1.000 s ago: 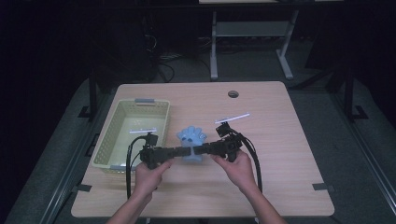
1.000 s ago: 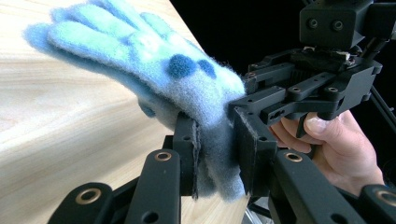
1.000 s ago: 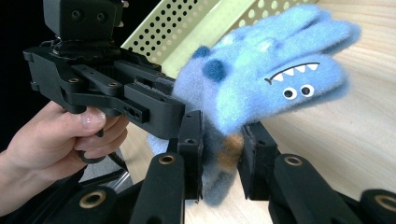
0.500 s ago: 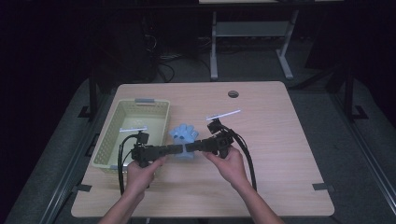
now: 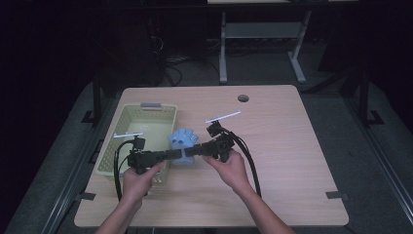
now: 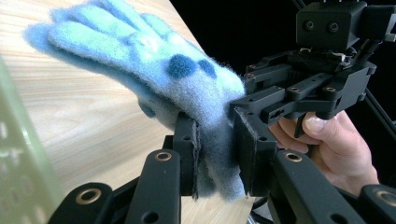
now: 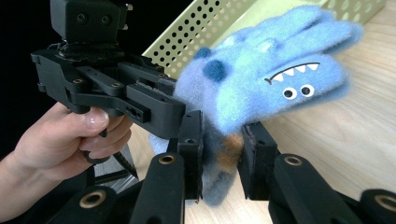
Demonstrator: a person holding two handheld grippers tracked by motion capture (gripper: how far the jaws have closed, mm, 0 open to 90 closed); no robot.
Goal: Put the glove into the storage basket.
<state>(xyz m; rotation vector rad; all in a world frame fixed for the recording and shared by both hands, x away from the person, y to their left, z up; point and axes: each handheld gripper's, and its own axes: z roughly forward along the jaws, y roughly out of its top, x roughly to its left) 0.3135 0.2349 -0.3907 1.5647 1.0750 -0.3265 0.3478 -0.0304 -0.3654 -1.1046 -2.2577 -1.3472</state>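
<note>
Both grippers have the fuzzy blue monster-face glove point(image 5: 183, 142) pinched at its cuff, left gripper point(image 6: 215, 154) and right gripper point(image 7: 223, 154) clamped from opposite sides. It hangs just over the wooden worktop point(image 5: 292, 146), fingers pointing away, the pale green perforated plastic basket point(image 5: 127, 127) immediately left, nearer the left hand.

Light wooden rectangular counter point(image 5: 292, 146), round cable hole point(image 5: 243, 98) near far edge. Dark grey floor point(image 5: 380, 97). Grey metal frame point(image 5: 263, 34) behind. Room dim.
</note>
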